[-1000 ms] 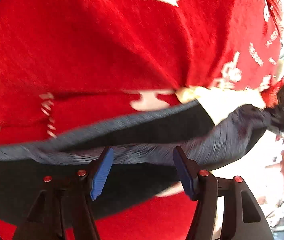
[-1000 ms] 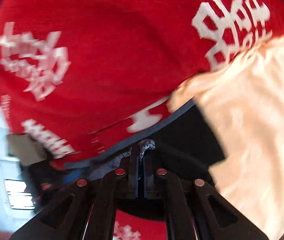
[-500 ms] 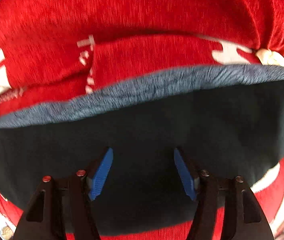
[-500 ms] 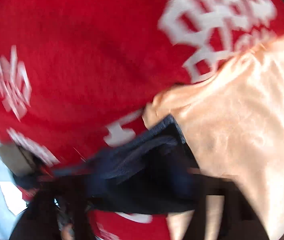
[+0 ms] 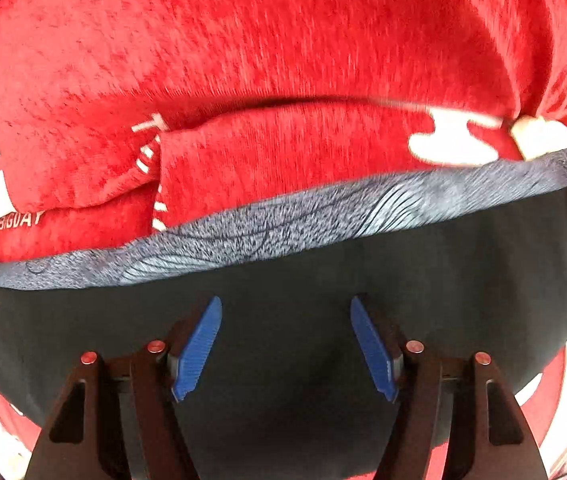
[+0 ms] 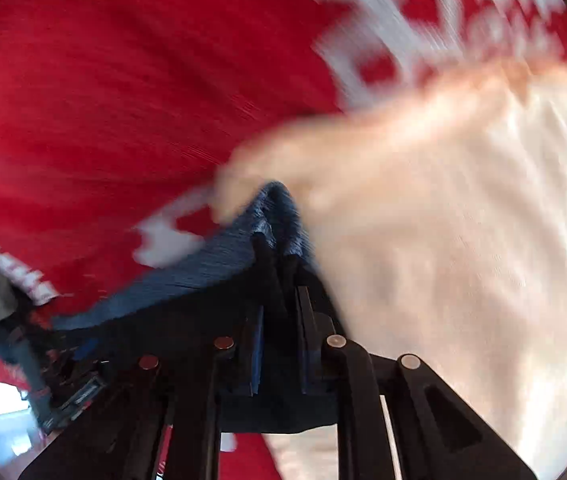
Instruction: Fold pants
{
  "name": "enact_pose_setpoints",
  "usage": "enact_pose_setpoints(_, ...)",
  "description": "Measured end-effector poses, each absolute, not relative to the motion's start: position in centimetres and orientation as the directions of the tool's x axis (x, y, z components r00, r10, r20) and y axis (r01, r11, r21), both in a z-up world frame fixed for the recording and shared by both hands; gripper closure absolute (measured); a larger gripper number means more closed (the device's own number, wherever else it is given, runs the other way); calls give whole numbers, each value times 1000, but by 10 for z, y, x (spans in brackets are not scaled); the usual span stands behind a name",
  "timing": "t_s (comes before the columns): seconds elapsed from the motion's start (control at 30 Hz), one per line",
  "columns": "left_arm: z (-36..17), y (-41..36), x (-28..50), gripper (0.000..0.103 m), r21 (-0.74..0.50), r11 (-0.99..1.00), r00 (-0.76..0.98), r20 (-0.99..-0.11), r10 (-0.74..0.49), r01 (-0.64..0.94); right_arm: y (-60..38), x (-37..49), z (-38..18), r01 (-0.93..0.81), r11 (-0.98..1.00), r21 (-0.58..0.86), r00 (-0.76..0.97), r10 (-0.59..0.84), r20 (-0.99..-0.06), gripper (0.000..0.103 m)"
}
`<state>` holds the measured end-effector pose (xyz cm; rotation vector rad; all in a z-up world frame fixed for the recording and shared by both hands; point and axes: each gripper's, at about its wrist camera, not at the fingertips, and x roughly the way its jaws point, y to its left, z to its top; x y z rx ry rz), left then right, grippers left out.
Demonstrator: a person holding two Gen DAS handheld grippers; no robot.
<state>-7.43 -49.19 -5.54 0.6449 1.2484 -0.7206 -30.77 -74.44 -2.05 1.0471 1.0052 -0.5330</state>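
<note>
Right tongs [image 6: 279, 320] now pinch pants [image 5: 323, 300]; left tongs [image 5: 285, 344] spread.

right gripper [image 6: 279, 264] jaws nearly together, pinching dark pants [image 6: 211, 268] at the grey-blue heathered edge; red cloth with white print [image 6: 123, 100] behind, cream fabric [image 6: 463, 220] on the right, view motion-blurred

surface: red printed cloth [image 5: 283, 60]; on it: dark pants [image 5: 443, 264]; cream fabric [image 6: 463, 220]
</note>
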Motion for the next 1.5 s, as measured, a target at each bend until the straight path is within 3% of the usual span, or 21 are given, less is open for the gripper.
enact_pose_setpoints(0.1,-49,-497,-74,34,65,612,209,-964,-166,788,-753,-298,-14,763,488,423,450,67,-890,85)
enact_pose_setpoints(0.17,-71,-503,-75,34,121,596,219,-971,-95,794,-758,-297,-44,817,474,328,312,114,-943,70)
enact_pose_setpoints(0.2,-76,-502,-74,28,123,601,222,-971,-93,789,-757,-305,-52,836,446,319,292,129,-948,67)
enact_pose_setpoints(0.33,-70,-498,-73,23,148,607,262,-960,-103,780,-739,-358,-30,807,298,510,515,67,-854,57)
enact_pose_setpoints(0.63,-65,-480,-65,23,98,646,203,-975,-89,757,-691,-433,-59,681,-14,732,733,6,-681,57)
enact_pose_setpoints(0.83,-68,-483,-65,23,107,641,210,-974,-86,760,-672,-455,-38,729,0,685,681,-105,-725,57)
enact_pose_setpoints(0.93,-65,-490,-69,23,90,646,193,-977,-90,758,-664,-449,-52,725,-35,688,687,-25,-726,56)
enact_pose_setpoints(1.0,-68,-494,-64,23,115,631,213,-973,-83,767,-668,-435,-67,734,-26,679,679,6,-734,63)
enact_pose_setpoints(1.03,-68,-496,-65,23,133,622,230,-970,-77,772,-674,-427,-71,726,-27,687,687,9,-726,95)
enact_pose_setpoints(1.13,-54,-499,-65,23,124,632,235,-967,-95,765,-685,-414,-52,663,23,749,749,-42,-662,95)
enact_pose_setpoints(1.2,-40,-503,-70,23,111,620,248,-959,-139,776,-689,-404,-43,669,82,738,743,-52,-668,95)
enact_pose_setpoints(1.27,-47,-510,-76,23,127,582,248,-960,-132,803,-688,-407,-57,741,68,669,671,-18,-741,90)
enact_pose_setpoints(1.33,-64,-509,-86,23,137,571,229,-969,-93,809,-680,-419,-68,733,-2,680,680,3,-733,86)
enact_pose_setpoints(1.43,-60,-507,-80,23,115,600,222,-969,-107,792,-667,-435,-71,698,-33,715,715,-15,-699,46)
enact_pose_setpoints(1.5,-60,-503,-76,23,99,609,211,-971,-114,787,-667,-434,-75,689,-24,724,724,-13,-689,45)
